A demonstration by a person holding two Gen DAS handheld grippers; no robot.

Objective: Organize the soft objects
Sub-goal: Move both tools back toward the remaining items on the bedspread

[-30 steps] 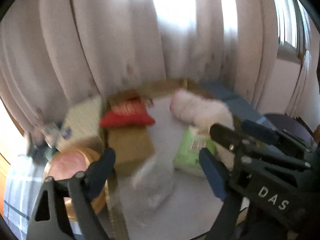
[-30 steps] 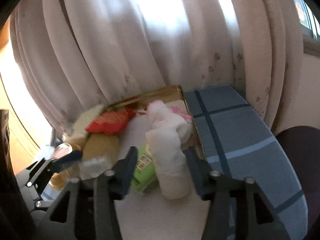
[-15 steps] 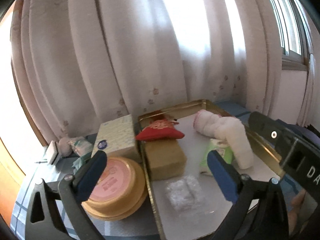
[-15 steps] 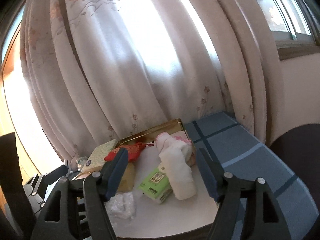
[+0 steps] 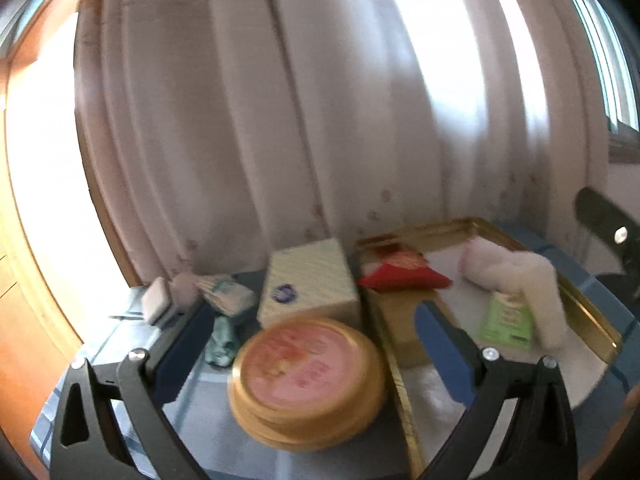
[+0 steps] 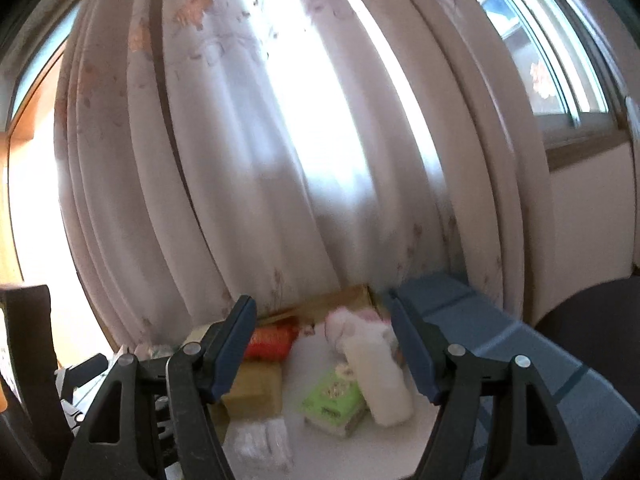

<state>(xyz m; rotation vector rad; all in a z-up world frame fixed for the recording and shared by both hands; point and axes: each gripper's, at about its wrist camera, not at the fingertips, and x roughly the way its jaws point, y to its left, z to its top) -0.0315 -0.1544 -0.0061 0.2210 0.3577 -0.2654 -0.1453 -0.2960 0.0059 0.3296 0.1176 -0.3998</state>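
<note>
**Both grippers empty above the tray**

The left gripper (image 5: 312,344) gapes wide over the round tin (image 5: 306,380). Right gripper (image 6: 322,350) stands parted, holding nothing; the rolled white towel (image 6: 376,376) lies ahead between its fingers, green packet (image 6: 334,400) beside it in the gold tray (image 5: 592,320).

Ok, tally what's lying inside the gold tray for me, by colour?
In the gold tray:
Red: 1, pouch
Tan: 1, block
White: 2, rolled towel and clear-wrapped white bundle
Green: 1, tissue pack
Total: 5
</note>
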